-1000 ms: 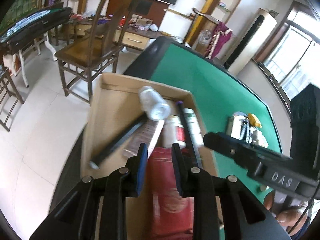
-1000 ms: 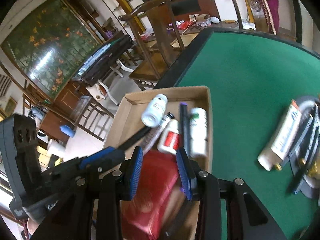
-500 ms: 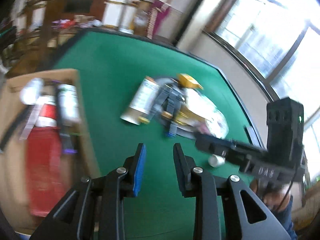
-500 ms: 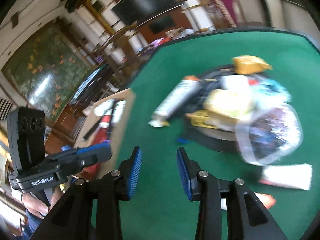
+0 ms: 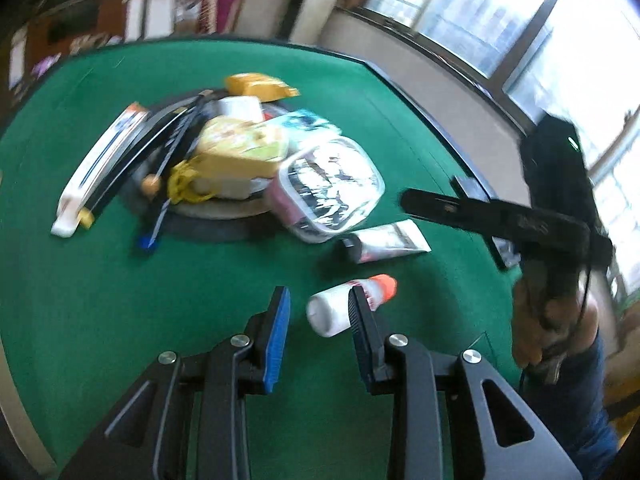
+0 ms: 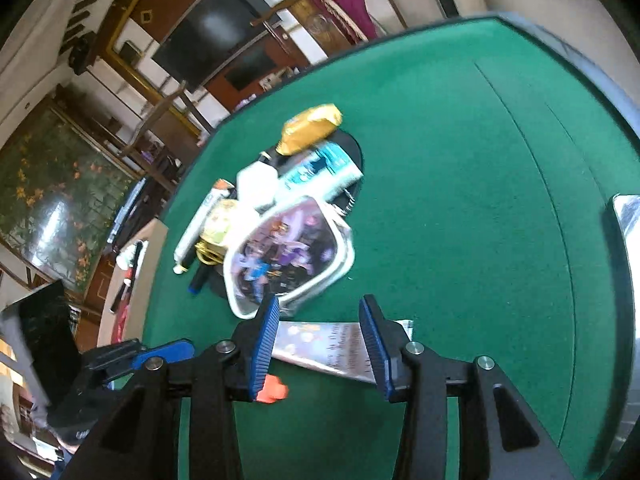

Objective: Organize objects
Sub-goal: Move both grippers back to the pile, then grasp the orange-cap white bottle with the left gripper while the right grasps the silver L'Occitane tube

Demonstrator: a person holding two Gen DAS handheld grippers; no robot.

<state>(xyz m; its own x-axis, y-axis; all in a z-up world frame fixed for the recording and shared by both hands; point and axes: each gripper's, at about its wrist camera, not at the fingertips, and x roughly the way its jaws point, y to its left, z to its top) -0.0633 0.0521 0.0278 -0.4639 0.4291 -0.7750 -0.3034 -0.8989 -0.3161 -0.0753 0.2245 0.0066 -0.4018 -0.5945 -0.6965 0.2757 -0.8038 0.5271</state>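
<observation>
A white bottle with an orange cap [image 5: 334, 310] lies on the green felt table [image 5: 80, 300], just beyond my left gripper [image 5: 318, 300]. That gripper is open and the right finger overlaps the bottle without gripping it. My right gripper [image 6: 320, 304] is open and hovers over a flat silvery tube [image 6: 320, 346], with nothing between its pads. The tube [image 5: 388, 242] also shows in the left wrist view, under the right gripper [image 5: 412, 202]. The bottle's orange cap [image 6: 272, 394] peeks out beside the right gripper's left finger.
A round dark tray [image 5: 212, 228] holds a pile: clear pouch [image 5: 328, 188], yellow pack [image 5: 260, 86], yellow-green box [image 5: 240, 148], long white box [image 5: 100, 168], pens. The cardboard box [image 6: 136, 264] with sorted items sits at the table's left edge. A person's hand [image 5: 552, 320] holds the right gripper.
Both grippers swung away from the cardboard box, across the table to the pile, and sank a little. Their jaws stand slightly wider. Neither holds anything.
</observation>
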